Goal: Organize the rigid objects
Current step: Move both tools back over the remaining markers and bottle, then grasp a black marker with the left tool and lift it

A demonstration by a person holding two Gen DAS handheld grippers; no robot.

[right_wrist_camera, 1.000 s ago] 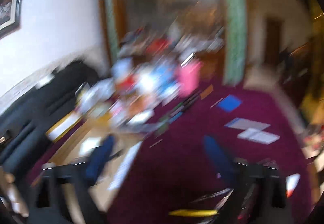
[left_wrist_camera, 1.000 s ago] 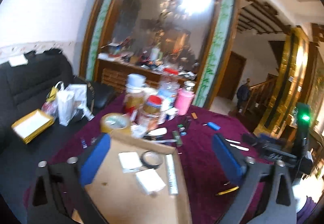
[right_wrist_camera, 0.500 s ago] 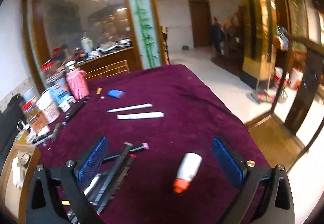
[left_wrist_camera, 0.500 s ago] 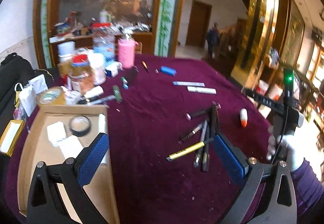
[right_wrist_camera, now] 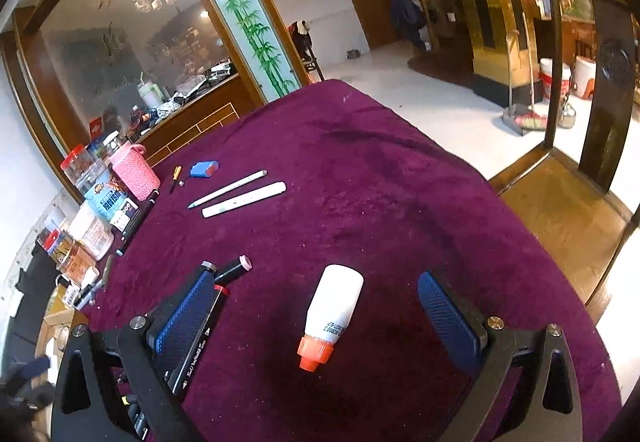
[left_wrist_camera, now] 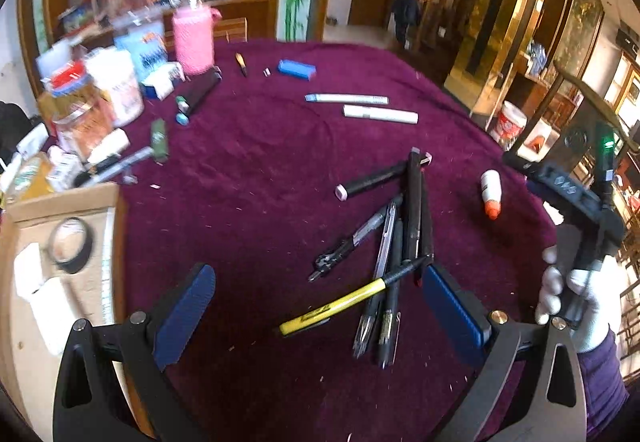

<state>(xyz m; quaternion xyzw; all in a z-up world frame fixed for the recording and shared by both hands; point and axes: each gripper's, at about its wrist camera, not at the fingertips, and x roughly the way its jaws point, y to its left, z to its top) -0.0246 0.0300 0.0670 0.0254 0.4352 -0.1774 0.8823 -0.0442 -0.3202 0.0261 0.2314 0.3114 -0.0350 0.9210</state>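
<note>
Both grippers now swung from box to pens. Left gripper wide open over pen pile; right gripper gaping, straddling bottle on cloth. Reach step; next: lower, close on bottle.

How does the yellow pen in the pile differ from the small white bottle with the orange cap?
The yellow pen is long and thin; the white bottle is short and stubby. The pen lies crossed over other dark pens; the bottle lies alone on the cloth. The pen sits between the open left gripper's fingers, the bottle between the open right gripper's. Both lie flat on the purple tablecloth, ungrasped.
</note>
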